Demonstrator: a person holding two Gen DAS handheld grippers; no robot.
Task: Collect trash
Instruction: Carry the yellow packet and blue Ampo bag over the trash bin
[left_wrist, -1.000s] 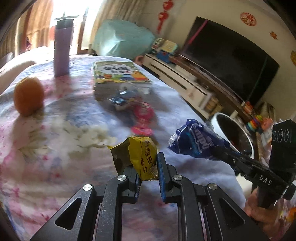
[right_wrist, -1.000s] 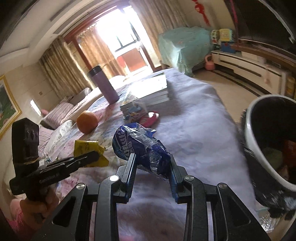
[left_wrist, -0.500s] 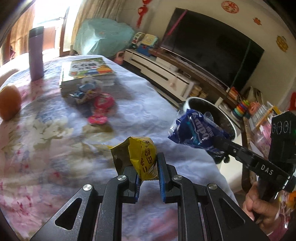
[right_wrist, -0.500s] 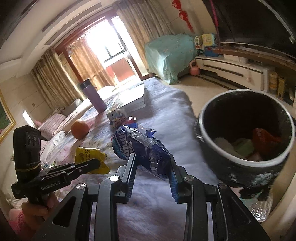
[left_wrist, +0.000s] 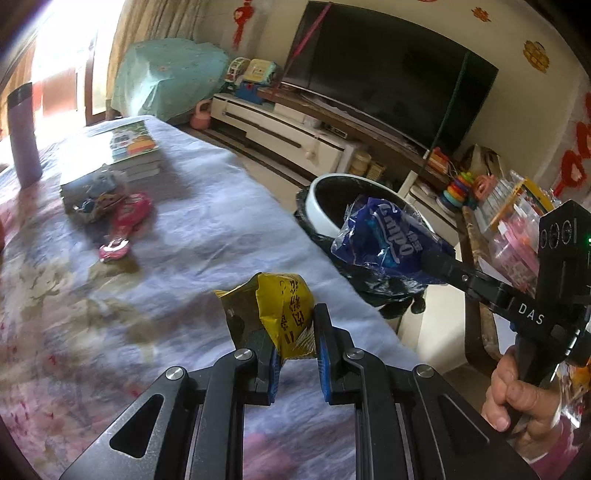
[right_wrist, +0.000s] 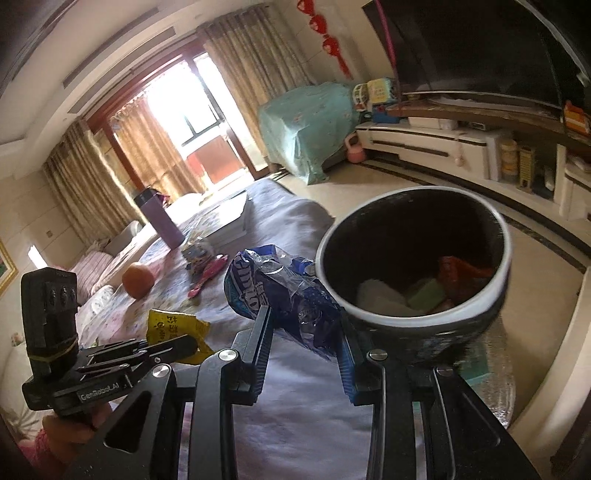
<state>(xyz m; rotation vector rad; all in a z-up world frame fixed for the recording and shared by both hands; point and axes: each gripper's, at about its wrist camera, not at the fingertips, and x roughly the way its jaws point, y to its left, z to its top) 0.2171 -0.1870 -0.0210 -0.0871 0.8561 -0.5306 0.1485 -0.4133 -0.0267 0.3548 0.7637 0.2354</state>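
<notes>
My left gripper is shut on a crumpled yellow wrapper, held above the table near its right edge. My right gripper is shut on a blue snack bag, held beside the rim of a white-rimmed trash bin lined with a black bag. The bin holds several bits of trash. In the left wrist view the blue bag hangs in front of the bin. The yellow wrapper also shows in the right wrist view.
A pink wrapper and a small colourful packet lie on the flowered tablecloth. A stack of books, a purple bottle and an orange stand farther back. A TV cabinet runs along the wall.
Both grippers have moved right toward the bin with their wrappers. The bin is closer and larger in the right wrist view, and the blue bag is now at its rim.
</notes>
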